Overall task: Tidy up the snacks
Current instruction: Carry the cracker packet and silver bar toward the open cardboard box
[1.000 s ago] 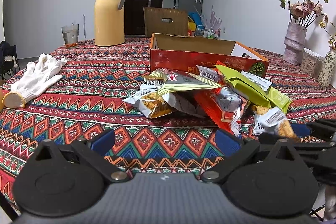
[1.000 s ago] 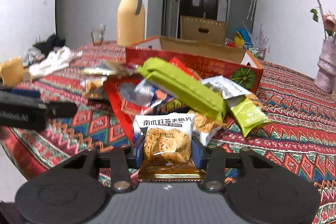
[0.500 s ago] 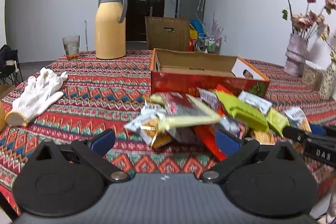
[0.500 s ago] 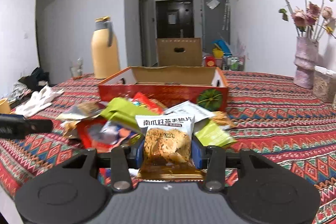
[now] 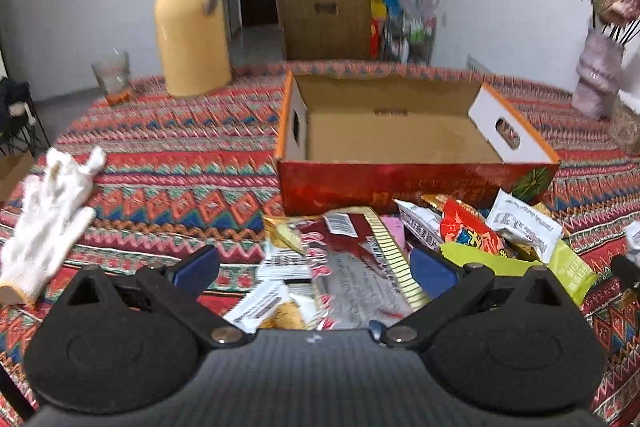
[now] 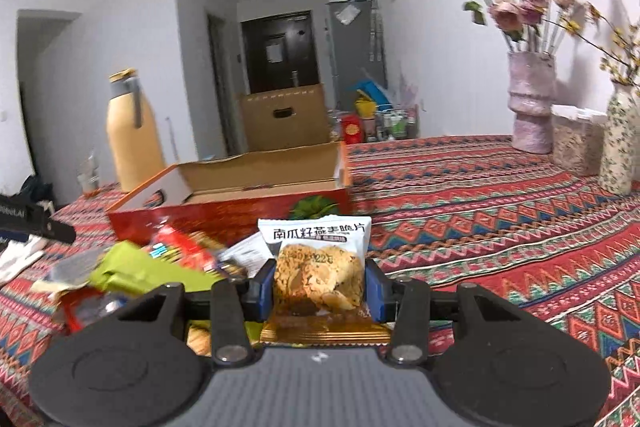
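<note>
We hold a gripper in each hand over a table with a bright zigzag cloth point(image 6: 480, 195). Our right gripper point(image 6: 319, 283) squeezes a cracker packet point(image 6: 318, 267) between its blue pads. The packet stands up tall, its white top with writing pointing up and its gold bottom edge down by the gripper. It hangs above the near side of the snack pile point(image 5: 400, 259).

Our left gripper point(image 5: 314, 265) has its jaws wide apart with nothing held. It hangs over the pile, and a dark red and silver packet point(image 5: 352, 267) lies below, between the two pads.

The red box point(image 5: 400, 183) sits just behind the pile, its open top facing up. Its long side runs left to right across us, and its bare brown floor has lots of room. Its near wall touches the pile.

To the right of the box, the cloth is bare as far as the vases point(image 6: 530, 99). On the left lie a white glove point(image 5: 48, 219) and a yellow jug point(image 5: 192, 23), well apart from the box.
</note>
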`<state>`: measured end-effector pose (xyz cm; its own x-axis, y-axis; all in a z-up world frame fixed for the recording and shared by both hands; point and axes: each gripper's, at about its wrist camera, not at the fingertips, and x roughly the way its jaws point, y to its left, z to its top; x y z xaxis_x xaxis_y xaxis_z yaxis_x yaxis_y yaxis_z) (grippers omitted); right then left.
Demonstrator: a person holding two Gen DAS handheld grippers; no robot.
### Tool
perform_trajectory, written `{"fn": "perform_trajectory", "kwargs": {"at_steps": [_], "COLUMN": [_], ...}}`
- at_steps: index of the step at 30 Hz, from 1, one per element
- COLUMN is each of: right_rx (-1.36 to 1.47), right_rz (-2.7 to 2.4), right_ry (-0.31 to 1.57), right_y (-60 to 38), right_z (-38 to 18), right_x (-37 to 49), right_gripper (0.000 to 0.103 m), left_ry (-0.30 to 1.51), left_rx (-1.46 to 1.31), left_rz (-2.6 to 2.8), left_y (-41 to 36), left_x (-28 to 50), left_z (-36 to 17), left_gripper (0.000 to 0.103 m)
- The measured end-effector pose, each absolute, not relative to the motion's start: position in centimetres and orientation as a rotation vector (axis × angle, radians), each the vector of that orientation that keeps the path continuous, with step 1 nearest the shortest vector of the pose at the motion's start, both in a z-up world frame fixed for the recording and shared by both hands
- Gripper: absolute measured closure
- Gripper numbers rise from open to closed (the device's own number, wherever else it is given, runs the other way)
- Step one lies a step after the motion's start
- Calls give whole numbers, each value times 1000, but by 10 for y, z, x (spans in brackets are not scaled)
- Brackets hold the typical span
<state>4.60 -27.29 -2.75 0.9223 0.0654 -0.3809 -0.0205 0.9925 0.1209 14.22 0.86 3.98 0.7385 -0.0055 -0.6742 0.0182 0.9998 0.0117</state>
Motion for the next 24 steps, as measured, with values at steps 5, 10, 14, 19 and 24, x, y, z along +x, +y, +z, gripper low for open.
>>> {"fn": "perform_trajectory", "kwargs": {"at_steps": [5, 10, 14, 19, 24], "right_rx": [151, 181, 189, 197, 196], "right_rz": [6, 2, 16, 22, 24], "right_ry": [394, 409, 411, 414, 412], "right_y": [-293, -304, -304, -306, -306], "right_z": [-32, -39, -42, -43, -42], "right_x": [57, 63, 65, 66, 66], "right_gripper": [59, 59, 59, 59, 59], "left_ry": [835, 907, 945, 958, 949], "left_rx": [14, -16, -23, -14, -29], "left_rz": [-15, -24, -35, -40, -39], "left_y": [-2, -7, -10, -10, -1], "left_x": [168, 182, 186, 183, 175], "left_z": [25, 13, 6, 2, 3], "left_gripper": [0, 8, 22, 33, 51]}}
